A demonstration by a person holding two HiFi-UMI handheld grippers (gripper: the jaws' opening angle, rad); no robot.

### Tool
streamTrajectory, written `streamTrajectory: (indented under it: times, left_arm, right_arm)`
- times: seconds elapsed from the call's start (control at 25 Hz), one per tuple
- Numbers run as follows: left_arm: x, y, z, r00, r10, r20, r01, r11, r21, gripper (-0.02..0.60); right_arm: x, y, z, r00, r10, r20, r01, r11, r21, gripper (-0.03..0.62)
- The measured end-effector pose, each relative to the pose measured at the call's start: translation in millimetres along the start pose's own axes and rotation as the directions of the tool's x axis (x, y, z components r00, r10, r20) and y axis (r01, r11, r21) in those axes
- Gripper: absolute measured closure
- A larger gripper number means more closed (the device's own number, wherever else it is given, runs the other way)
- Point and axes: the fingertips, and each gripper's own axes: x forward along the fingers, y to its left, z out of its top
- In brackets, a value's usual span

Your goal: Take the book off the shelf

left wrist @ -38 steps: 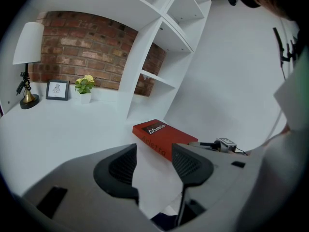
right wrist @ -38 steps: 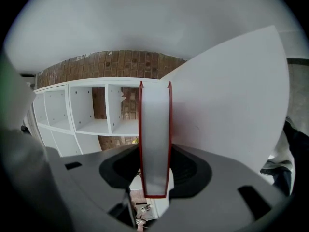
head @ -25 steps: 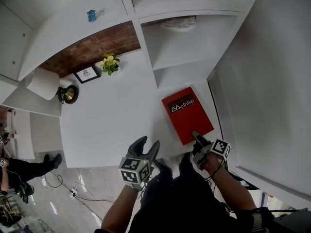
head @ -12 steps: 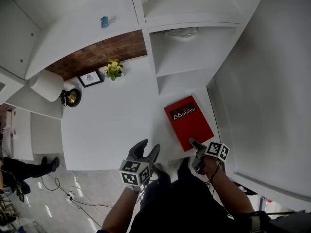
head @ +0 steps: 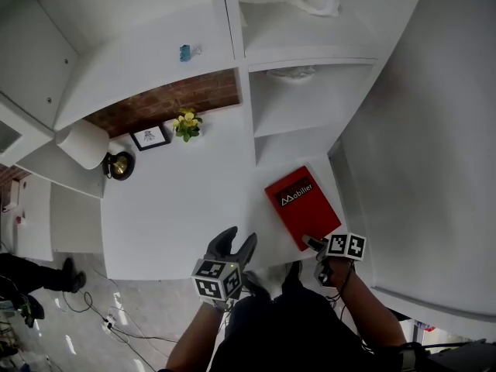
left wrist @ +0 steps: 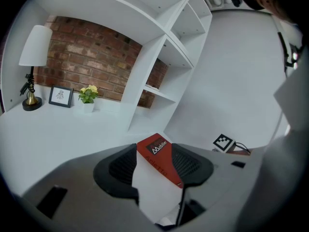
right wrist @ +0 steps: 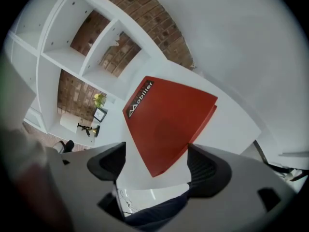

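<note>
The red book (head: 304, 205) lies flat on the white desk top (head: 178, 208), in front of the lower shelf bay (head: 298, 99). My right gripper (head: 313, 246) is at the book's near corner with its jaws opening. In the right gripper view the book (right wrist: 166, 122) has its corner between the fingers, and the pads stand clear of it around the right gripper (right wrist: 157, 163). My left gripper (head: 238, 237) hovers at the desk's front edge, open and empty. The left gripper view looks past the left gripper (left wrist: 154, 166) at the book (left wrist: 157, 154).
A white shelf unit (head: 310, 29) rises behind the book, against a brick wall (head: 170, 103). A lamp (head: 81, 142), a framed picture (head: 151, 136) and a small yellow plant (head: 186, 122) stand at the desk's back left. A white wall (head: 434, 130) closes the right side.
My right gripper's jaws have spread apart and let go of the book's near corner, drawing back slightly. The book stays flat on the desk. The left gripper has hardly moved.
</note>
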Motion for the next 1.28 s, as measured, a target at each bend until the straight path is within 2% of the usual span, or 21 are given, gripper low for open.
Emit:
streamTrajectory:
  times: [0.08,0.2,0.28,0.36,0.44,0.56,0.64,0.8,0.96,1.12,1.2,1.28]
  left_arm:
    - [-3,0,9,1.0,0.003,0.02,-0.003,1.0,0.001,0.356]
    - [-8,4,31,0.998,0.012,0.067,-0.013,1.0,0.013,0.356]
    - [-14,6,49,0.994,0.018,0.109,-0.02,1.0,0.021,0.356]
    - [-22,5,69,0.988,0.022,0.152,-0.027,0.999,0.032,0.357]
    - [-31,2,91,0.979,0.022,0.202,-0.032,0.998,0.047,0.357]
    - [-46,-10,130,0.956,0.001,0.293,-0.026,0.997,0.078,0.364]
    - [-57,-23,158,0.934,-0.025,0.356,-0.015,0.994,0.108,0.374]
    - [-83,-49,212,0.882,-0.075,0.465,-0.015,0.982,0.187,0.424]
    - [-106,-61,250,0.842,-0.047,0.538,-0.107,0.962,0.252,0.487]
    - [-124,-62,278,0.797,0.007,0.604,-0.233,0.926,0.297,0.545]
    - [-131,-62,288,0.78,0.014,0.626,-0.263,0.915,0.307,0.551]
    - [-137,-61,294,0.771,0.013,0.637,-0.266,0.915,0.303,0.552]
  right_arm:
    - [-16,11,19,0.997,0.015,0.072,-0.012,0.999,-0.039,0.213]
    - [-48,41,63,0.977,0.047,0.207,-0.011,0.986,-0.168,0.261]
    - [-76,74,94,0.946,0.11,0.304,-0.03,0.966,-0.257,0.318]
    - [-107,114,117,0.9,0.203,0.386,-0.059,0.933,-0.354,0.392]
    - [-136,155,131,0.846,0.302,0.44,-0.066,0.878,-0.475,0.482]
    - [-175,212,143,0.768,0.425,0.479,-0.017,0.761,-0.648,0.514]
    - [-195,239,147,0.722,0.479,0.499,0.034,0.696,-0.718,0.546]
    - [-230,278,160,0.634,0.535,0.558,0.164,0.613,-0.773,0.582]
    - [-261,310,166,0.549,0.598,0.585,0.237,0.56,-0.794,0.588]
    - [-277,326,173,0.504,0.618,0.603,0.304,0.527,-0.794,0.588]
    - [-282,329,177,0.493,0.62,0.61,0.33,0.516,-0.791,0.588]
    - [-285,331,181,0.487,0.62,0.615,0.349,0.507,-0.788,0.588]
